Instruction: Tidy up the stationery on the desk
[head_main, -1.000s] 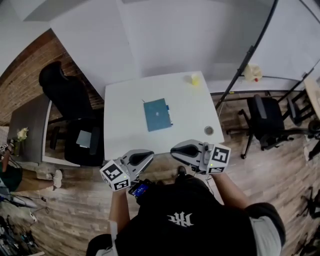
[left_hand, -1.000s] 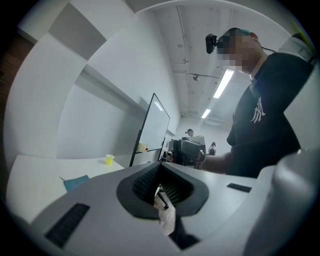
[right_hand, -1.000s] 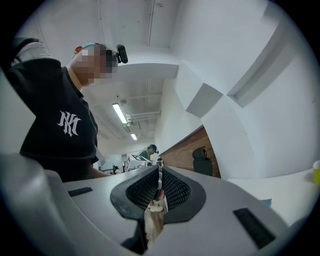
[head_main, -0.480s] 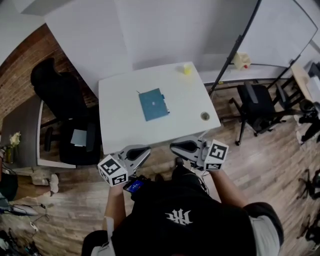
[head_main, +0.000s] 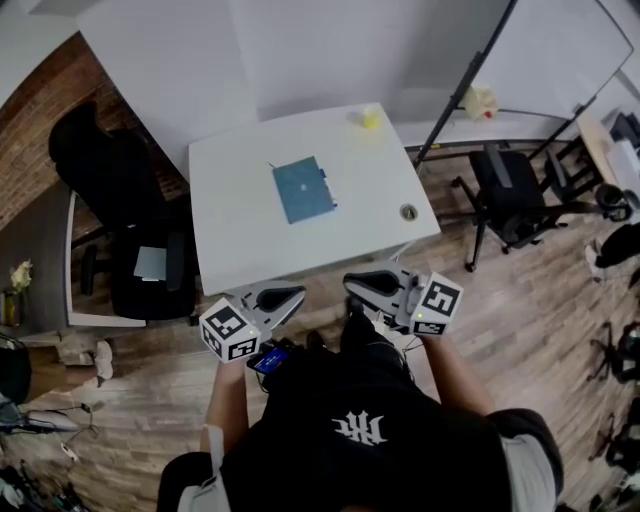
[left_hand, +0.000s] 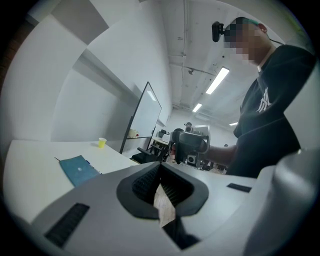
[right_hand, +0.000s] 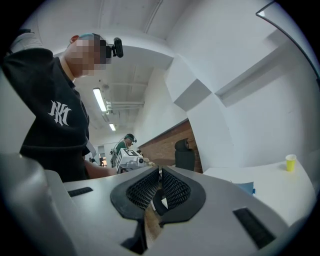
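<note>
A teal notebook (head_main: 302, 190) lies flat in the middle of the white desk (head_main: 240, 250), with a dark pen along its right edge. A yellow cup (head_main: 370, 118) stands at the desk's far right corner, and a small round ring-shaped object (head_main: 408, 212) sits near the right edge. My left gripper (head_main: 297, 292) and right gripper (head_main: 350, 281) hang off the desk's near edge, tips facing each other. Both are shut and empty. The left gripper view shows its jaws (left_hand: 160, 165) closed, with the notebook (left_hand: 80, 169) beyond. The right gripper (right_hand: 160, 171) looks the same.
A black office chair (head_main: 120, 180) stands left of the desk, another (head_main: 510, 205) to its right. A whiteboard on a black stand (head_main: 470, 80) leans behind the right corner. A grey desk (head_main: 40, 250) is at far left. Wooden floor lies under me.
The desk has slid up and left in the head view and looks smaller. Both grippers keep the same pose, shut, in front of the body.
</note>
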